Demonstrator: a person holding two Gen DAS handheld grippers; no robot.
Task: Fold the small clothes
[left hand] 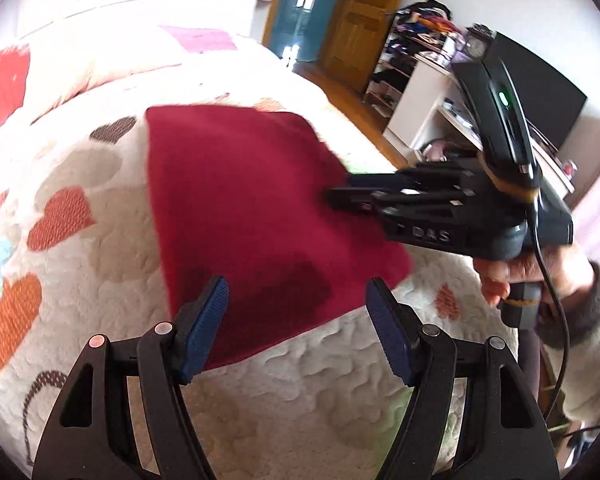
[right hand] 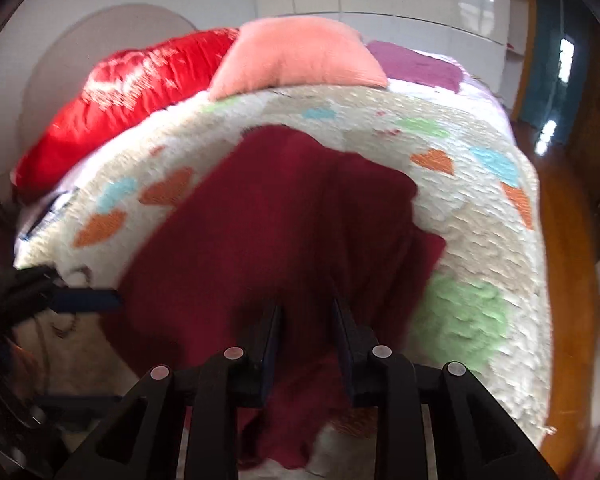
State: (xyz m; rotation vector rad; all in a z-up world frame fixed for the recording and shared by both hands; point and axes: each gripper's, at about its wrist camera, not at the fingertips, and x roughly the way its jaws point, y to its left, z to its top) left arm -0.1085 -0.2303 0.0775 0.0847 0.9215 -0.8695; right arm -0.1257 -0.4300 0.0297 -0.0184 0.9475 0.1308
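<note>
A dark red cloth (left hand: pixel 244 200) lies folded on the heart-patterned bedspread (left hand: pixel 80 248). The left gripper (left hand: pixel 296 320) hovers above its near corner with jaws wide open and empty. The right gripper (right hand: pixel 306 320) has its jaws narrowly apart, cloth bunched between them; whether they grip it I cannot tell.

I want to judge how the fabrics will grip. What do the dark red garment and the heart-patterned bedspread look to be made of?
Dark red garment: seemingly a soft matte knit or fleece; no sheen, limp drape, though blur hides the weave. Heart-patterned bedspread: apparently a plush, quilted fleece-like textile; bumpy raised texture, fuzzy matte surface with coloured hearts.
</note>
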